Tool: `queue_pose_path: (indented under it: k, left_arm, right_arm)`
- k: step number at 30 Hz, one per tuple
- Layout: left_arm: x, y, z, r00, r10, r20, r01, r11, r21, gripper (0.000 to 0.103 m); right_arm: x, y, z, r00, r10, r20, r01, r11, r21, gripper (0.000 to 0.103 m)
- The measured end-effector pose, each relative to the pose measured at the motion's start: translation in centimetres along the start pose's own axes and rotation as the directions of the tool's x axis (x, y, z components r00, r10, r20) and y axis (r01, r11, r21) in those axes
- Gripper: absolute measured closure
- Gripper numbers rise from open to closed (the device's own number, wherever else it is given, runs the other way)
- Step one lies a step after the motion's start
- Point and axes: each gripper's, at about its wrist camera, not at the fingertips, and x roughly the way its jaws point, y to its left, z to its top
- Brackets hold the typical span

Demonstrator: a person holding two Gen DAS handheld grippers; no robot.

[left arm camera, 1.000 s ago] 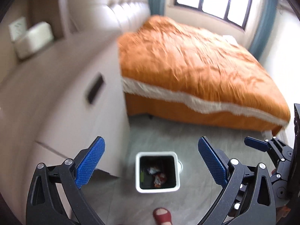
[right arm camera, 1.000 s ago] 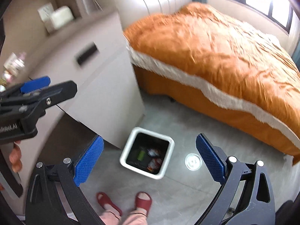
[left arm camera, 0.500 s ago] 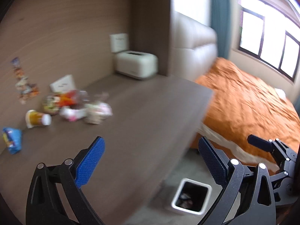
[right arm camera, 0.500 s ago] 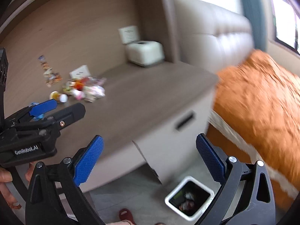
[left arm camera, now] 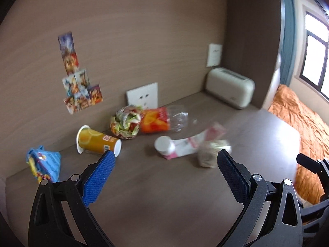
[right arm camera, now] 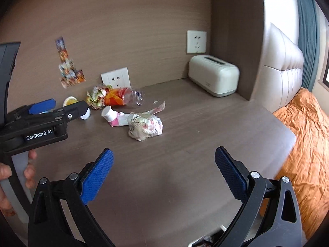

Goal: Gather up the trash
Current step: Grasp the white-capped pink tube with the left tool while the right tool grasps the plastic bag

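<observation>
Both grippers, left gripper [left arm camera: 164,164] and right gripper [right arm camera: 164,162], hover empty with fingers apart over the desk [right arm camera: 185,164], trash clustered well left of the toaster [right arm camera: 213,76]; best go for the crumpled wad [right arm camera: 145,128] first, nearest, squeezing across its middle.

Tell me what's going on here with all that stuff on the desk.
A person holds a gripper in each hand over a desk strewn with trash. The left gripper and right gripper are both open and empty. A crumpled wrapper, a plastic bottle and a yellow cup lie untouched, none picked up.
</observation>
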Motion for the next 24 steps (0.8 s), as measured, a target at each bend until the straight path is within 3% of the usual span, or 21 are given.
queue_pose_path:
  k: [8,13,19,21,24]
  left_arm:
    - [6.1,1.5,0.7,0.995,-0.047,-0.087,0.047,0.999,-0.004,0.006]
    - [9.2,2.2,0.4,0.985,-0.076,-0.158,0.075,0.997,-0.009,0.024]
    - [11.2,1.9,0.3,0.977,-0.101,-0.189,0.103,0.995,0.001,0.030]
    - [11.9,1.6,0.3,0.973,-0.111,-0.201,0.113,0.994,0.001,0.037]
    - [12.9,1.3,0.5,0.968,-0.119,-0.223,0.119,0.993,-0.012,0.057]
  right_arm:
    - [7.0,1.4,1.7,0.996,-0.050,-0.080,0.051,0.999,0.008,0.005]
    - [10.1,1.8,2.1,0.990,-0.063,-0.128,0.065,0.998,0.010,0.005]
    - [12.4,2.6,2.8,0.987,-0.071,-0.141,0.072,0.997,0.002,0.005]
    - [12.9,2.7,2.9,0.987,-0.071,-0.147,0.071,0.997,-0.001,0.010]
    - [13.4,2.8,3.0,0.987,-0.050,-0.155,0.052,0.999,0.008,0.029]
